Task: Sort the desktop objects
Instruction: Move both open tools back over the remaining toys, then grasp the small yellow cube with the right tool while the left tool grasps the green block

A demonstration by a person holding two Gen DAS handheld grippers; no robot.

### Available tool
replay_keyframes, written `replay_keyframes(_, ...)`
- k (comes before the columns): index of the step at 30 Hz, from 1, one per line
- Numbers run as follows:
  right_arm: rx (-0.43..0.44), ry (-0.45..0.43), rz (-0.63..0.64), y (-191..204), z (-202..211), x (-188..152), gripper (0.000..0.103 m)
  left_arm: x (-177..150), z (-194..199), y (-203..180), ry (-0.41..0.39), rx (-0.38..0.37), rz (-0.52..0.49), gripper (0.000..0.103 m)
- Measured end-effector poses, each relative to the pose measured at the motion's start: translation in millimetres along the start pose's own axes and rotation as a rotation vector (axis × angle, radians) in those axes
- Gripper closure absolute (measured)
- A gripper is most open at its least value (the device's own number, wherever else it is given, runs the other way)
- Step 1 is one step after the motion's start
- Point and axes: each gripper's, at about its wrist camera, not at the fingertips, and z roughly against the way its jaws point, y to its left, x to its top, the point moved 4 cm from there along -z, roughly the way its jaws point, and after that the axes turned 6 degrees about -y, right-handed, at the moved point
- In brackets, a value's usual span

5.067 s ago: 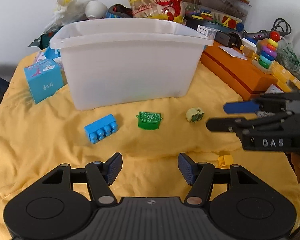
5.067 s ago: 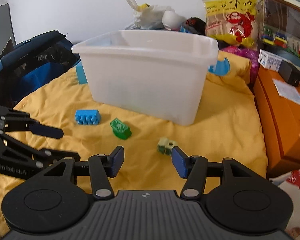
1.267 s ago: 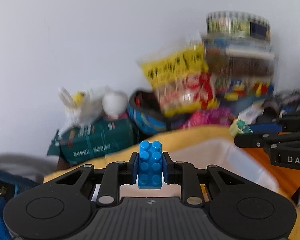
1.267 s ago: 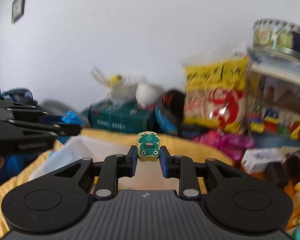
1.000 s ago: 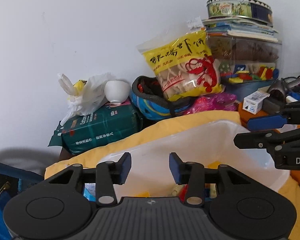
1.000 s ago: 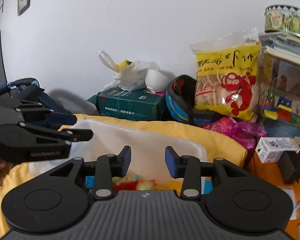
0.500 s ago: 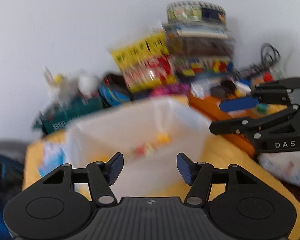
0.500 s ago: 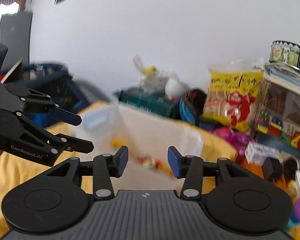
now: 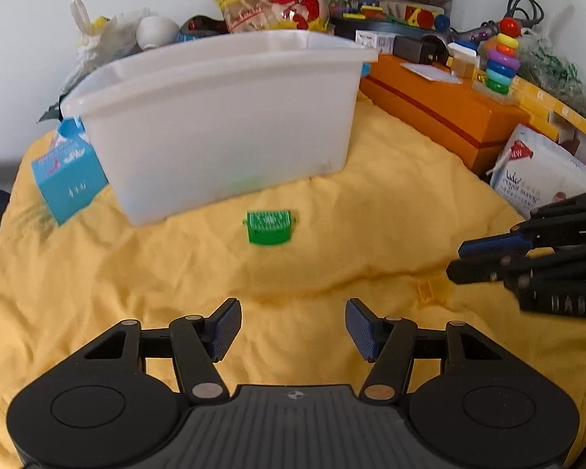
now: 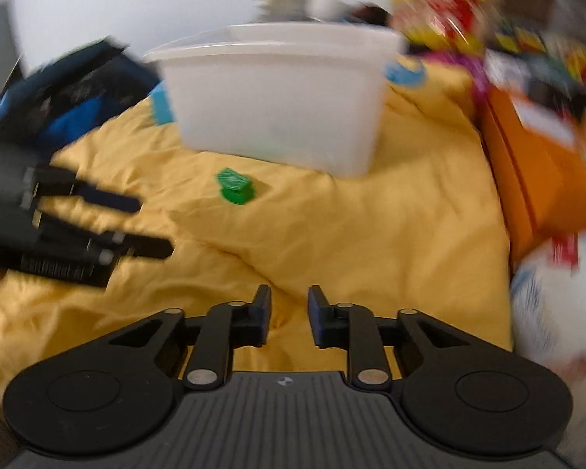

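A small green toy [image 9: 268, 227] lies on the yellow cloth [image 9: 97, 273] just in front of the white plastic bin [image 9: 215, 90]. A tiny yellow piece [image 9: 427, 288] rests on the cloth nearer to me, on the right. My left gripper [image 9: 293, 328] is open and empty, low over the cloth, with the green toy ahead of it. The right gripper [image 9: 455, 262] comes in from the right beside the yellow piece. The right wrist view is blurred: the right gripper [image 10: 289, 316] is open with a narrow gap, the green toy [image 10: 235, 185] ahead-left, the bin [image 10: 277, 105] behind, and the left gripper [image 10: 154, 226] at the left.
A blue carton [image 9: 68, 179] leans by the bin's left corner. An orange box [image 9: 429, 105] with a stacking-ring toy [image 9: 500, 62] lines the right side, with a white packet [image 9: 543, 179] in front of it. Bags and boxes are piled behind the bin against the wall.
Both grippers let the blue brick and the frog block go over the bin, then dropped down in front of it to the cloth. The right jaws have narrowed.
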Motion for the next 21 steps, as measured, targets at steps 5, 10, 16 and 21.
replay_keyframes(5, 0.075, 0.049, -0.103, -4.0, -14.3, -6.7, 0.085, -1.8, -2.7, -2.1, 0.006, -0.004, -0.001, 0.040)
replay_keyframes(10, 0.089, 0.039, -0.080, 9.3, -22.5, -10.5, 0.083, -0.1, -6.1, 1.4, 0.006, -0.001, 0.011, 0.040)
replay_keyframes(16, 0.090, 0.027, -0.027, 15.6, -34.5, -6.6, 0.073, 15.0, -23.2, 9.4, -0.007, -0.018, 0.045, 0.040)
replay_keyframes(21, 0.058, 0.006, 0.057, 25.9, -40.3, -3.8, 0.078, 34.3, -50.9, 21.1, -0.013, -0.026, 0.094, 0.040)
